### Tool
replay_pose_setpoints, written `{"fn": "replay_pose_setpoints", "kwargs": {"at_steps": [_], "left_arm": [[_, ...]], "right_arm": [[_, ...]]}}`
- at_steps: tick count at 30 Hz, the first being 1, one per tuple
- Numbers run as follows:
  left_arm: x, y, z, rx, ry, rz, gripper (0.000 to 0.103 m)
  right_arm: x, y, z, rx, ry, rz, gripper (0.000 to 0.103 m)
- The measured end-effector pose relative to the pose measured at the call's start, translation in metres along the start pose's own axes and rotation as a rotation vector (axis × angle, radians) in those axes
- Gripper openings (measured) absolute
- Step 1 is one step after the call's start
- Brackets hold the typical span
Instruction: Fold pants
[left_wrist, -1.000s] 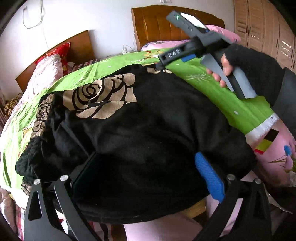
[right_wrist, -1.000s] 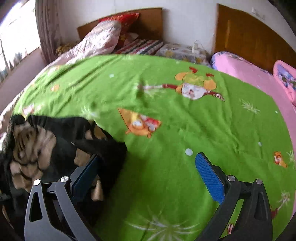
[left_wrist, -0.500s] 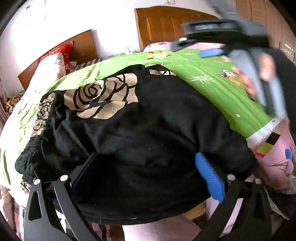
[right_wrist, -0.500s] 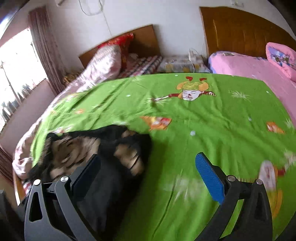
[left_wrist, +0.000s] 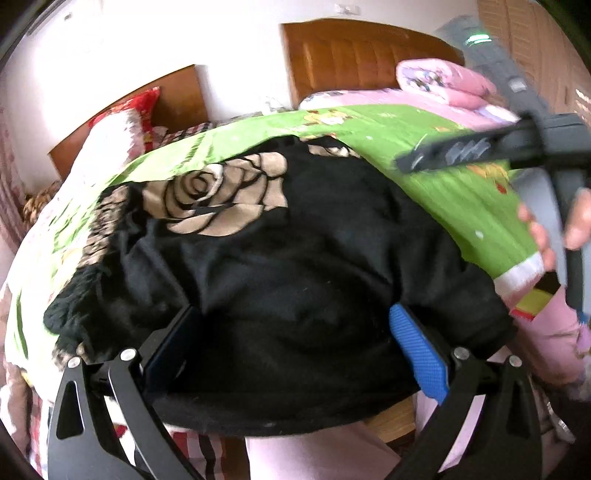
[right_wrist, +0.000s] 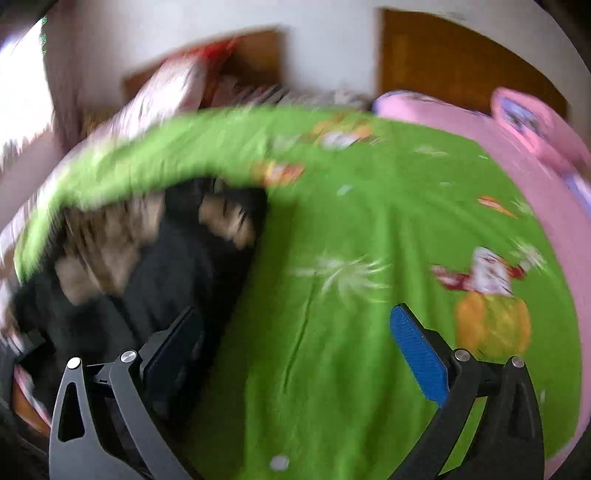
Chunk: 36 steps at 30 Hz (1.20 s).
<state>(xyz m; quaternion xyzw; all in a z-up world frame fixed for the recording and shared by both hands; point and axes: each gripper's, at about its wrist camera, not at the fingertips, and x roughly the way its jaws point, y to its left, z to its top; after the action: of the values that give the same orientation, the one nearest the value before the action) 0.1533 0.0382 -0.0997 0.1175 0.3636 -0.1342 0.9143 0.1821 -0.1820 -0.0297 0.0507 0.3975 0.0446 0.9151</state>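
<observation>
Black pants (left_wrist: 295, 240) with beige rose prints lie bunched on the green bedsheet (left_wrist: 461, 192), their near end hanging over the bed's edge. My left gripper (left_wrist: 295, 350) is open at that near end, with black cloth filling the wide gap between its fingers; the blue pad (left_wrist: 417, 354) shows. A hand (left_wrist: 543, 236) holds my right gripper (left_wrist: 424, 162) in the air to the right of the pants. In the blurred right wrist view that right gripper (right_wrist: 295, 350) is open over the green sheet (right_wrist: 369, 332), holding nothing, with the pants (right_wrist: 155, 266) to its left.
Rolled pink quilts (left_wrist: 443, 79) lie at the far side under a wooden headboard (left_wrist: 362, 55). A second bed with a red pillow (left_wrist: 129, 118) stands at the back left. Wardrobe doors (left_wrist: 535, 55) fill the right. Green sheet lies bare to the right of the pants.
The right gripper has swung away from the pants' far end, to the right and toward the bed's near side; its view is smeared by motion. The left gripper has hardly moved.
</observation>
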Motion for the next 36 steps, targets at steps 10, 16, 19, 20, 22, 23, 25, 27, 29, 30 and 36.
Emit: {"fn": "replay_pose_setpoints", "kwargs": {"at_steps": [10,16,19,20,22,23,25,27,29,30,36], "left_arm": [[-0.088,0.016,-0.003,-0.142,-0.230,0.383,0.102],[-0.116,0.020,-0.013,-0.229,-0.297,0.430,0.102],[-0.119,0.019,-0.017,-0.251,-0.297,0.382,0.102],[-0.121,0.018,-0.019,-0.253,-0.300,0.374,0.102],[-0.122,0.015,-0.022,-0.242,-0.299,0.365,0.102],[-0.122,0.014,-0.023,-0.239,-0.298,0.366,0.102],[-0.121,0.014,-0.024,-0.237,-0.292,0.357,0.102],[-0.119,0.014,-0.025,-0.242,-0.285,0.350,0.102],[-0.118,0.015,-0.026,-0.249,-0.271,0.350,0.102],[-0.117,0.015,-0.026,-0.252,-0.267,0.349,0.102],[-0.116,0.018,-0.029,-0.261,-0.260,0.351,0.102]], "right_arm": [[-0.115,0.024,-0.094,-0.021,-0.285,0.130,0.099],[-0.122,0.059,-0.123,-0.109,-0.320,0.106,0.099],[-0.124,0.069,-0.127,-0.156,-0.337,0.084,0.099],[-0.124,0.071,-0.128,-0.162,-0.337,0.081,0.099],[-0.125,0.073,-0.132,-0.173,-0.333,0.084,0.099],[-0.125,0.074,-0.133,-0.177,-0.328,0.086,0.099],[-0.124,0.074,-0.134,-0.180,-0.322,0.089,0.099],[-0.124,0.075,-0.135,-0.182,-0.321,0.092,0.099],[-0.124,0.076,-0.135,-0.188,-0.320,0.093,0.099],[-0.123,0.077,-0.135,-0.191,-0.317,0.094,0.099],[-0.122,0.080,-0.137,-0.207,-0.307,0.102,0.099]]}}
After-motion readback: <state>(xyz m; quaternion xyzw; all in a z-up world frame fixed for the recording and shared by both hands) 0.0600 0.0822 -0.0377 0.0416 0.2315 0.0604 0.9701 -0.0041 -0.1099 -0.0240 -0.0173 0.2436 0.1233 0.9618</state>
